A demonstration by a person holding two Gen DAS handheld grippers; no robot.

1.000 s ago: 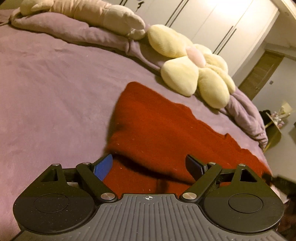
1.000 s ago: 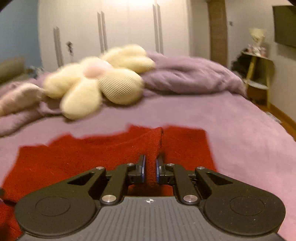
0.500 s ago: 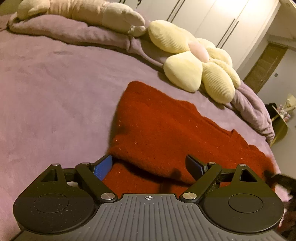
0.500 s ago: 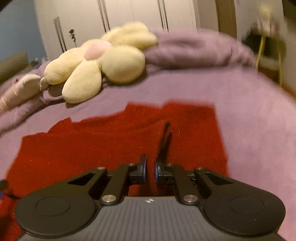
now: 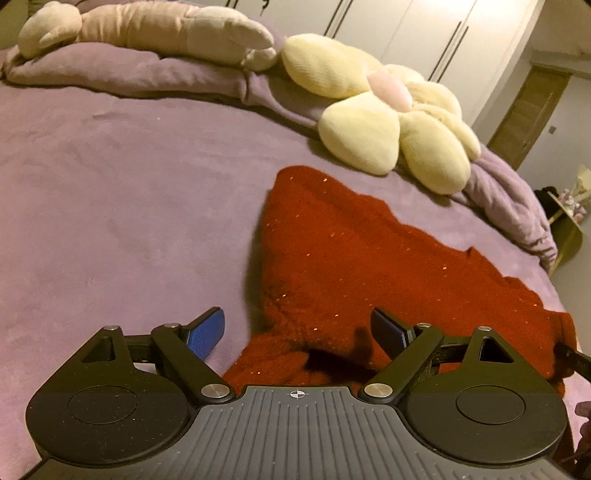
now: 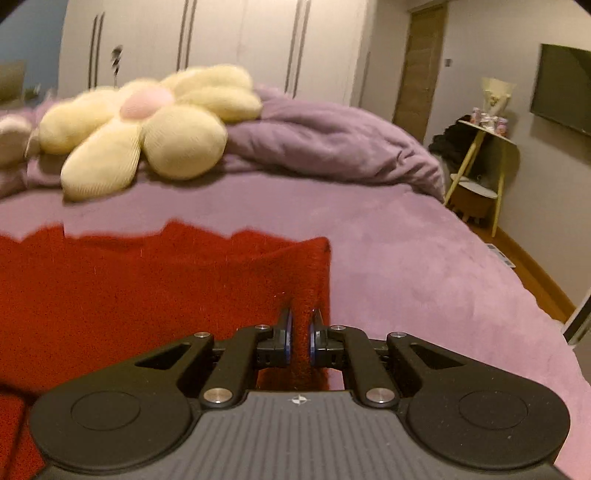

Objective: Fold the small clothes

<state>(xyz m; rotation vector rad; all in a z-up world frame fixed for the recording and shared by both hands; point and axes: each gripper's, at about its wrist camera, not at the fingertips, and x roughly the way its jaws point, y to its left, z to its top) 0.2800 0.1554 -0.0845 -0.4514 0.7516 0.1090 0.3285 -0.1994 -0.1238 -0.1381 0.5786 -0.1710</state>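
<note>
A red knitted garment point(image 5: 351, 258) lies spread on the purple bed point(image 5: 129, 203), folded over on its left side. My left gripper point(image 5: 299, 328) hangs over its near left end, open wide, the raised fold of cloth between the blue pads without touching them. In the right wrist view the same red garment point(image 6: 147, 288) fills the left half. My right gripper point(image 6: 301, 328) is shut on a pinched ridge of its right edge, which stands up between the pads.
A cream flower-shaped cushion point(image 5: 388, 122) and a long beige plush point(image 5: 147, 29) rest on a bunched purple blanket point(image 6: 332, 144) at the far side of the bed. Beyond the right edge stand a small yellow side table point(image 6: 484, 155), a wooden floor and a wall screen point(image 6: 561, 92).
My right gripper has shifted to the right with the pinched cloth, pulling the garment's right edge outward. The left gripper stays open over the left end, rolled slightly.
</note>
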